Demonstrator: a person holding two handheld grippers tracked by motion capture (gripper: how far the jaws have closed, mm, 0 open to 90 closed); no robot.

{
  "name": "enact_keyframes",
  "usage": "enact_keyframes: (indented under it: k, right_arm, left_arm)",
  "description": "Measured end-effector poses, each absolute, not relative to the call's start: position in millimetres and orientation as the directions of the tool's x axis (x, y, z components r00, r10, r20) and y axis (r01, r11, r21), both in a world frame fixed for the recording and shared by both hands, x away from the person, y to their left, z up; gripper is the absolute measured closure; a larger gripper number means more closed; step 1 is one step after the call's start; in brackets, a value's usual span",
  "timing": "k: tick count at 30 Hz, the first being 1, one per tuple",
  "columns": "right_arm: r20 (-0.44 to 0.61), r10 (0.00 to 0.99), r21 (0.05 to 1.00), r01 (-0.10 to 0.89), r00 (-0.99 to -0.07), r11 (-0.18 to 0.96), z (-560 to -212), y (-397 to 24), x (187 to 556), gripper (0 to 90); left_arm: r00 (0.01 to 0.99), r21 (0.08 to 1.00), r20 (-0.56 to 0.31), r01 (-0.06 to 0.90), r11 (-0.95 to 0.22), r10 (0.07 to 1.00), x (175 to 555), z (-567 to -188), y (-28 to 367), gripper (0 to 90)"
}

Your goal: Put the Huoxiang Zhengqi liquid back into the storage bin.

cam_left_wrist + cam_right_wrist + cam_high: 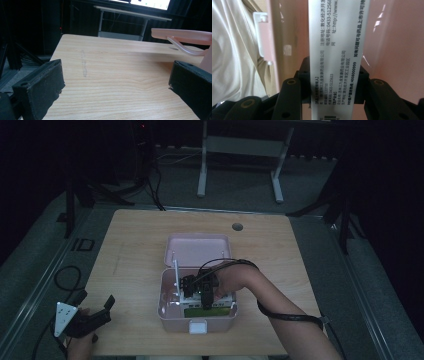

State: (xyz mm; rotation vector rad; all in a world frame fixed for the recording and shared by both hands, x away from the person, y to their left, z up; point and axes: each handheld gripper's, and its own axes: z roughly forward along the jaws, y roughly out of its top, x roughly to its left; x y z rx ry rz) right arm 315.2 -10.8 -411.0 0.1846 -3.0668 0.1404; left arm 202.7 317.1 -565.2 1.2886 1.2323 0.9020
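Left gripper: jaws apart, empty, resting at near-left worktop edge, well apart from box.

Right gripper: clamped on white printed cardboard medicine carton, pointing down inside pink plastic storage box. Carton long axis runs along jaws, toward box floor. Right hand nearer.

Box holds other packs, green-labelled one nearest front wall. Pink hinged lid open, lying behind.

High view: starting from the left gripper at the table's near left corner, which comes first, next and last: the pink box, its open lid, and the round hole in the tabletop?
From the left gripper:
1. Pink box, to its right near the front edge.
2. Open lid, just behind the box, mid-table.
3. Round hole, far right of it, by the table's back edge.
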Motion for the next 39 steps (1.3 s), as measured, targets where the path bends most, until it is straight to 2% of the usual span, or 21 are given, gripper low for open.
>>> enact_keyframes:
  k: [11,27,39]
  right_arm:
    - [0.093,-0.102,-0.105,-0.112,-0.990,0.988,-442,-11,316,62.2]
    - [0.103,-0.118,-0.115,-0.130,-0.988,0.985,-465,-17,315,62.1]
    - [0.101,-0.088,-0.089,-0.097,-0.991,0.991,-466,-20,314,60.0]
  left_arm:
    - [0.175,0.981,-0.148,0.152,0.121,0.973,203,-565,317,0.3]
    - [0.177,0.981,-0.146,0.153,0.120,0.973,203,-565,317,0.3]
    - [0.176,0.981,-0.146,0.153,0.119,0.973,203,-565,317,0.3]
